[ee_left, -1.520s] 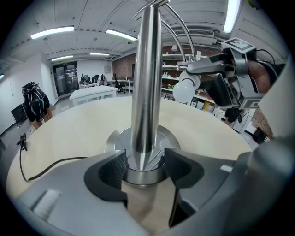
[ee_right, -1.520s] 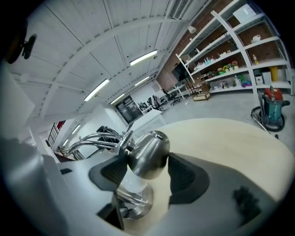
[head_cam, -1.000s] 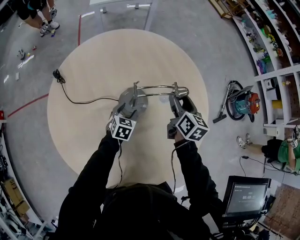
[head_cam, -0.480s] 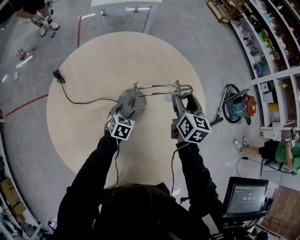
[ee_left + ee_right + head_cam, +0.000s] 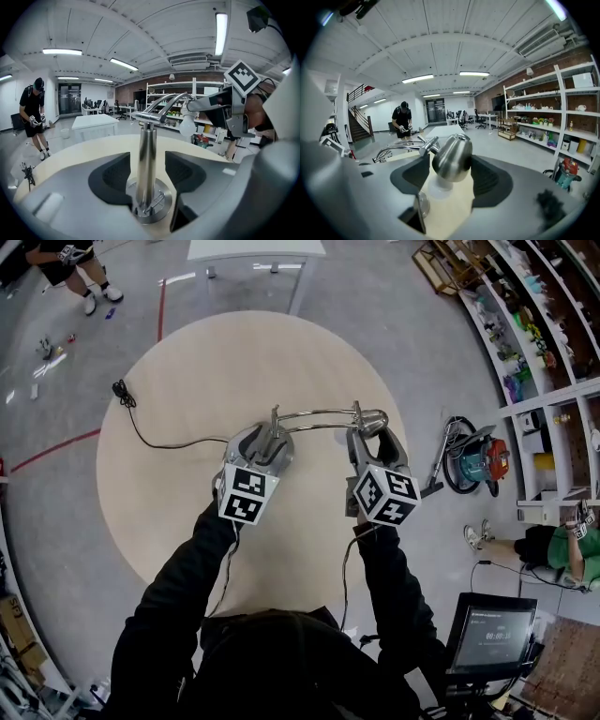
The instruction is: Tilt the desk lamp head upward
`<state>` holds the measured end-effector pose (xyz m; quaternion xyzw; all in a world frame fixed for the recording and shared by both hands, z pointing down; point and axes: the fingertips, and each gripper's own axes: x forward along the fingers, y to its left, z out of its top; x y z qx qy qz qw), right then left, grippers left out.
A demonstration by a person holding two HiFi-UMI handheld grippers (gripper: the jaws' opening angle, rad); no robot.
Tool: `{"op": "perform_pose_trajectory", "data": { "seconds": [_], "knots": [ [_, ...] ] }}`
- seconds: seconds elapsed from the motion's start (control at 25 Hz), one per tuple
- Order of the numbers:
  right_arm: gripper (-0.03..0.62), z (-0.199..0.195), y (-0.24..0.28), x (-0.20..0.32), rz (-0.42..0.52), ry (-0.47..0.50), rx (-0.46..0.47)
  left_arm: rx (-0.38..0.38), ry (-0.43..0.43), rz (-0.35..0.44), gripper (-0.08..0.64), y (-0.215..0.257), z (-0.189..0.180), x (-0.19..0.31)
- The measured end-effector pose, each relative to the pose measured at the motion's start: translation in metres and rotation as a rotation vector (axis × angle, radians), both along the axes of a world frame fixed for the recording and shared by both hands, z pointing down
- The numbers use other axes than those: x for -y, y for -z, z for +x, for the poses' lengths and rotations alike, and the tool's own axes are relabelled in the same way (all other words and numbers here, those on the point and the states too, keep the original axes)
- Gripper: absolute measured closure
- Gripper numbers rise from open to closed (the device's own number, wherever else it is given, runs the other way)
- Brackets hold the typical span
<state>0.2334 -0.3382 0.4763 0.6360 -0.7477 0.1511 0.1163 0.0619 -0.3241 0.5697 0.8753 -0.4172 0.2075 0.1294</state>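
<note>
A chrome desk lamp stands on the round beige table (image 5: 187, 362). Its round base (image 5: 251, 444) lies under my left gripper (image 5: 265, 439), and its curved arm (image 5: 314, 414) runs right to the lamp head (image 5: 372, 418). In the left gripper view the upright post (image 5: 146, 159) stands between the jaws of the left gripper (image 5: 147, 165) with a gap on each side, and the jaws are closing. My right gripper (image 5: 368, 432) is shut on the dome-shaped lamp head (image 5: 452, 157), with the white bulb (image 5: 438, 190) pointing down below it.
The lamp's black cord (image 5: 169, 440) trails left to a plug (image 5: 119, 390) near the table edge. A vacuum cleaner (image 5: 478, 460) and shelves (image 5: 534, 324) stand to the right. A monitor (image 5: 492, 634) is at the lower right, and a white table (image 5: 253, 251) lies beyond.
My left gripper has slid forward over the lamp base, so its jaws now flank the post. The right gripper has stayed at the lamp head.
</note>
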Motion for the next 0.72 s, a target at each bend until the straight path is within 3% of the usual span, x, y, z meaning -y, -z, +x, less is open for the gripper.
{"op": "perform_pose_trajectory", "data": {
  "seconds": [0.12, 0.72],
  "knots": [
    [0.304, -0.003, 0.005, 0.0, 0.0, 0.004, -0.019, 0.026, 0.01, -0.002, 0.379, 0.001, -0.006, 0.004],
    [0.304, -0.006, 0.019, 0.017, 0.023, 0.026, -0.156, 0.054, -0.005, -0.005, 0.426, -0.021, 0.006, 0.022]
  ]
}}
